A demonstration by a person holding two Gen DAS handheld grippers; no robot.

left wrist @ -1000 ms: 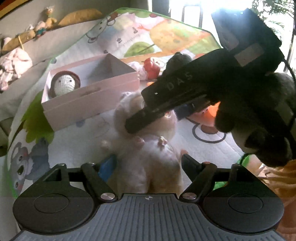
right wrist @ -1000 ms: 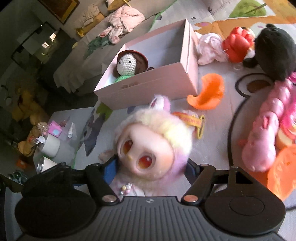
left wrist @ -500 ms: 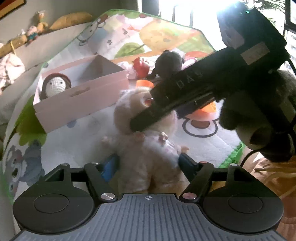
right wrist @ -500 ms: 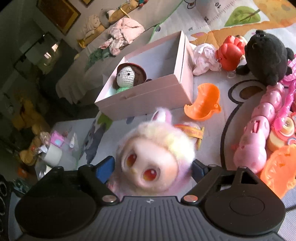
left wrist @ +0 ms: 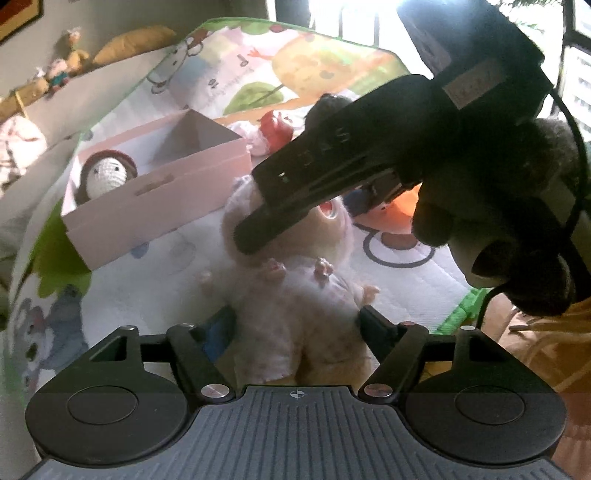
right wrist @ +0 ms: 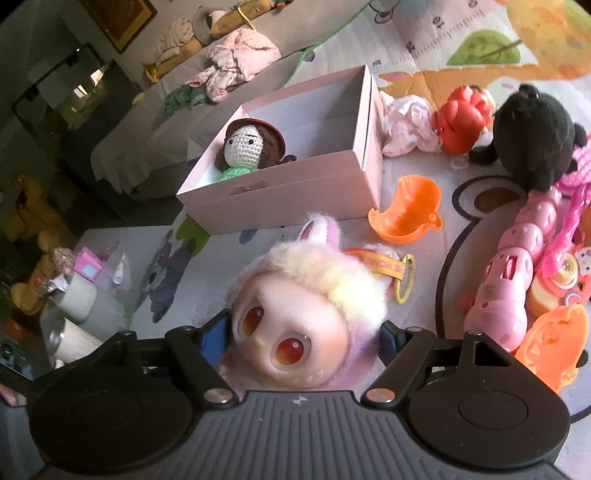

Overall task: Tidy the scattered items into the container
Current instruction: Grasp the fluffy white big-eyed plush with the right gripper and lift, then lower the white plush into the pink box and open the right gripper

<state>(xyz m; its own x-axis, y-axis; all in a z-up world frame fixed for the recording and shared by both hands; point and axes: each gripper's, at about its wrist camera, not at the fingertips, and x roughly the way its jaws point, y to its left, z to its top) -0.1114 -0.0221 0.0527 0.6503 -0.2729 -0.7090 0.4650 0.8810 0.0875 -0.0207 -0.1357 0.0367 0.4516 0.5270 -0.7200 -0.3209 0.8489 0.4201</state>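
Right wrist: gripper (right wrist: 301,334) clamping plush doll (right wrist: 314,321).

Box (right wrist: 295,199): behind plush doll (right wrist: 314,314), on mat (right wrist: 229,273).
Crochet doll (right wrist: 247,147): inside box, left end.
Cup (right wrist: 406,210): just right of box.
Black plush (right wrist: 532,136): far right, behind cup.

A home: play mat (right wrist: 461,48) (cartoon-printed), toys, rumpled bed (right wrist: 155,122)

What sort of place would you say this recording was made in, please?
Most likely a child's play area in a home: a cartoon-printed play mat covers the floor, toys such as a black plush lie scattered on it, and a pink box holds a crochet doll.
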